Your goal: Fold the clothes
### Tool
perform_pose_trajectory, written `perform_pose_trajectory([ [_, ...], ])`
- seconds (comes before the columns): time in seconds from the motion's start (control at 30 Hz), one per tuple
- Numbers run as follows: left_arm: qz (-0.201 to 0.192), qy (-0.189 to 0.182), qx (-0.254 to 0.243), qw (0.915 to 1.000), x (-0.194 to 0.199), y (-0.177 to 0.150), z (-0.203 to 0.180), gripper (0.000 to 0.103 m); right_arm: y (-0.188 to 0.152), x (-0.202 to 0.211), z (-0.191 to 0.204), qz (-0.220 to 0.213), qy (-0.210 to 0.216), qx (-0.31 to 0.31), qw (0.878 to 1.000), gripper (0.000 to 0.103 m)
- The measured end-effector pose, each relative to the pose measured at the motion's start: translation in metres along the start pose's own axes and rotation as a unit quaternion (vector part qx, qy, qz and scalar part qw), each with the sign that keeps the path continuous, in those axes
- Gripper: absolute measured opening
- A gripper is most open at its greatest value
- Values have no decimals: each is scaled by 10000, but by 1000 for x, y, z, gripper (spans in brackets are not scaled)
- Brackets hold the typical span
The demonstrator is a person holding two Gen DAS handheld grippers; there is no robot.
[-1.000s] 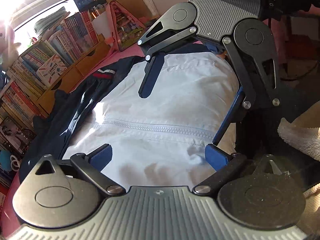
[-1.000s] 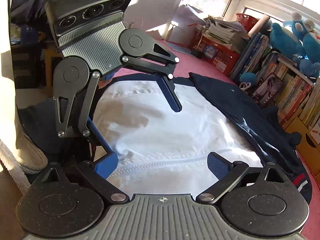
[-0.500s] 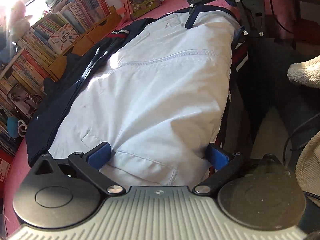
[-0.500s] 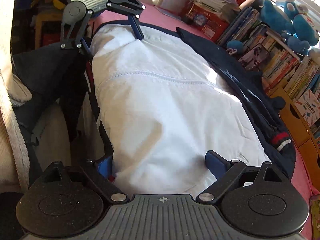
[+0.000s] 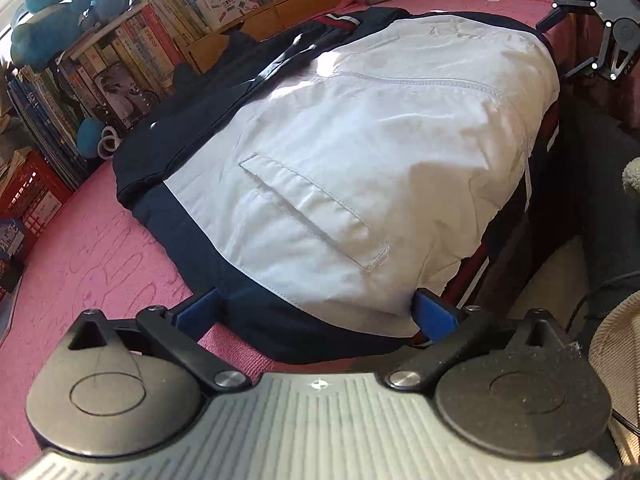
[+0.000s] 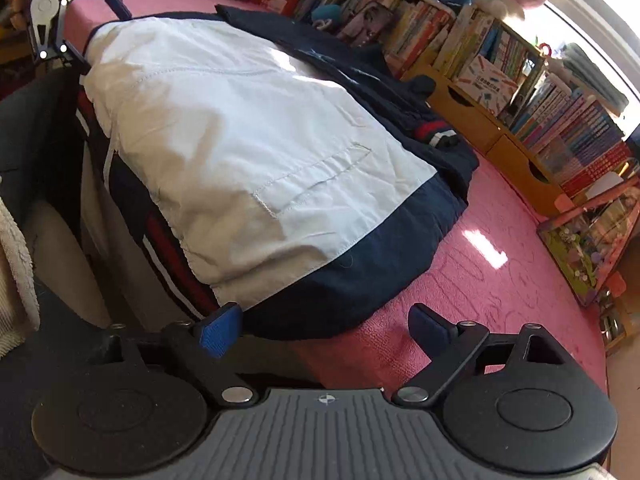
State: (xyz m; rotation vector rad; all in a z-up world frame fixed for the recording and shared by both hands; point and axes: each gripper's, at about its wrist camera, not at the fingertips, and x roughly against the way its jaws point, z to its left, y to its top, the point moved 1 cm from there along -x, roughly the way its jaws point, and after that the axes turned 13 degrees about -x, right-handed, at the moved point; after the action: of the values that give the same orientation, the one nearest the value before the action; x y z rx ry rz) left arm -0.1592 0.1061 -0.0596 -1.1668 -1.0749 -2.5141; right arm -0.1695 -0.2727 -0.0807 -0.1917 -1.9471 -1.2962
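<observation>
1. Two grippers sit at opposite ends of a white and navy jacket [image 5: 360, 152] that lies flat on a pink counter [image 5: 100, 260], one edge hanging over the near side.
2. Left gripper [image 5: 316, 314]: fingers spread wide, straddling the jacket's navy hem; the pads do not visibly press the cloth.
3. Right gripper [image 6: 328, 330]: fingers wide, having just closed slightly; the left pad lies just beside the jacket's corner, the right pad stands over bare counter. Nothing is clamped.
4. Writing: book spines on the bookshelf [image 6: 560, 128] and a white box [image 5: 228, 0] carry print too small to read. A faint mark near the jacket's far end, in the left wrist view, is illegible.
5. Compared with one second earlier: the grippers, then close together over the jacket's middle, now stand well apart at its two ends. The slanted welt pocket [image 5: 316, 212] and navy hem band have come into view, as has more of the pink counter. The blue plush toys [image 5: 60, 8] now show in both views.
6. A striped red, white and navy cuff [image 6: 434, 132] rests on the folded navy sleeve along the far side.
</observation>
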Motion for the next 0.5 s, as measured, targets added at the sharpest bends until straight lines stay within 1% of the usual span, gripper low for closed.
perform_pose_trajectory([
  [0.03,-43,-157,239,9996,8,-2,-1,101,-5,7,-3,-66,129,-285,9995,89],
  [0.13,-194,-548,798,9951,25,-11,-5,101,-18,18,0,-7,568,-875,9945,88],
  [0.2,-256,-836,1168,9893,25,-17,-9,101,-23,15,3,-8,667,-972,9930,87],
  [0.27,-144,-956,1467,9844,12,-20,-15,101,-24,6,5,6,682,-1021,9924,86],
  [0.33,-41,-986,1641,9815,-3,-21,-18,101,-23,-8,2,47,773,-1234,9893,80],
  [0.37,-37,-1013,1752,9793,-11,-21,-19,101,-21,-14,-2,63,845,-1363,9870,78],
  [0.43,-146,-1101,2031,9728,-24,-21,-17,100,-18,-28,-10,73,1023,-1653,9809,77],
  [0.5,-310,-1222,2336,9641,-34,-21,-15,99,-15,-39,-18,94,1308,-2000,9710,76],
])
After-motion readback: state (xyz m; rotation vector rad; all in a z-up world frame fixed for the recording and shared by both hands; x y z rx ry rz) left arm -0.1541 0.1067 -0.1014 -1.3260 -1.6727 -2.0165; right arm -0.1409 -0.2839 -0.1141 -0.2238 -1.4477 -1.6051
